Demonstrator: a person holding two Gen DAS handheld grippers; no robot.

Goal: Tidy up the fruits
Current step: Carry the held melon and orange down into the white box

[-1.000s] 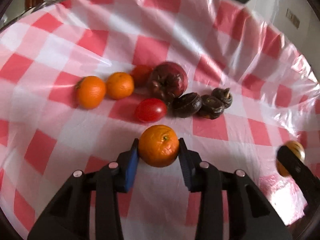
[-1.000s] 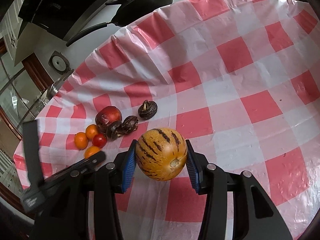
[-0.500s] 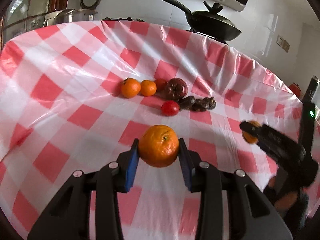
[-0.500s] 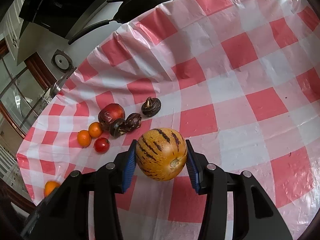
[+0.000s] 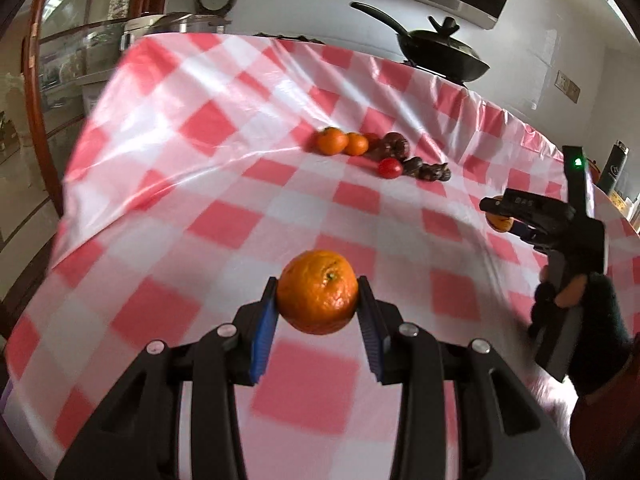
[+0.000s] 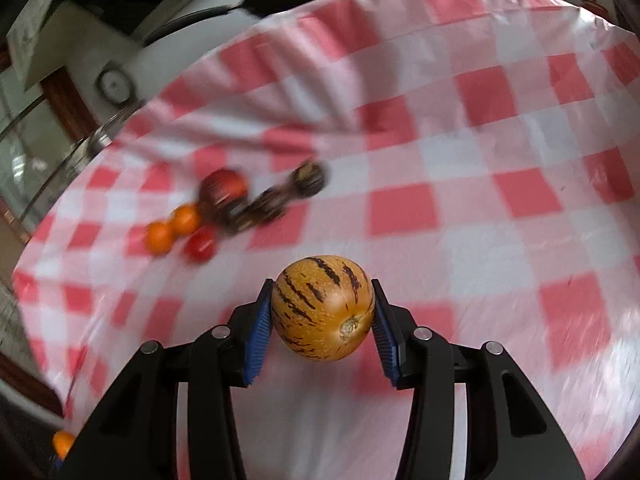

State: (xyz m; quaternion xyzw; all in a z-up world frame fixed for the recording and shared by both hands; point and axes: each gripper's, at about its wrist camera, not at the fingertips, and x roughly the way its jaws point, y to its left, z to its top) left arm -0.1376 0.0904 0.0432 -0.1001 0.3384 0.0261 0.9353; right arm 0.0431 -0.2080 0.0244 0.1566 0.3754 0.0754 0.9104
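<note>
Left wrist view shows us the left gripper (image 5: 318, 294) clamped on an orange (image 5: 317, 291), its blue pads (image 5: 264, 330) pressing both sides of the fruit, which hangs clear above the red-checked tablecloth (image 5: 192, 184). Its stem dimple faces up and toward the camera; the fruit is nearly round, so we see no real long axis. In the right wrist view the right gripper (image 6: 322, 312) is likewise closed on a striped melon (image 6: 323, 307), held partly open by its width, with the stem end turned toward the camera and slightly down and the dark streaks running away from it. On the cloth, well apart from both tools, lies the cluster: two small oranges (image 5: 340, 142), a red tomato (image 5: 390, 168), a dark red fruit (image 5: 394, 147) and what look like three dark brown fruits (image 5: 430, 170), though blur makes the count unsure. A gloved hand (image 5: 596, 320) grips the right tool at the view's right edge. Compared with a second ago, the left gripper has pulled well back from the cluster, which now looks small and far, and the right view has shifted a little; both grips are unchanged.
</note>
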